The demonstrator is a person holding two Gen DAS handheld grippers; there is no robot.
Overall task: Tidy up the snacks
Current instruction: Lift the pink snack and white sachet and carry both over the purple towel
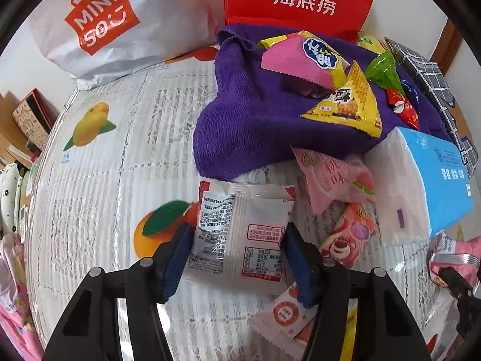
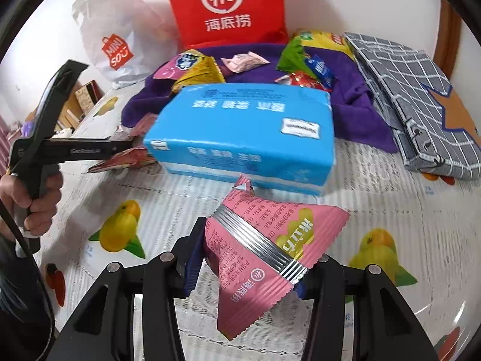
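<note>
My left gripper point(image 1: 237, 230) points down at the table, and its blue pads press both side edges of a white snack packet point(image 1: 243, 207) with red print. In the right wrist view the left gripper point(image 2: 127, 150) reaches in from the left with that packet point(image 2: 120, 161) at its tips. My right gripper point(image 2: 246, 258) is shut on a pink triangular snack packet point(image 2: 264, 240) with a silver seam, held above the table. Several more snacks lie on a purple towel point(image 1: 240, 126): a pink-and-yellow packet point(image 1: 300, 60), a yellow triangle point(image 1: 348, 105) and a green one point(image 1: 383, 70).
A blue tissue pack point(image 2: 246, 132) lies beside the towel. At the back stand a red bag point(image 2: 228, 6) and a white shopping bag point(image 2: 117, 39). A grey checked cloth point(image 2: 412, 99) lies at the right. Pink snack packets point(image 1: 333, 177) sit near the tissue pack. A person's hand point(image 2: 33, 198) holds the left gripper.
</note>
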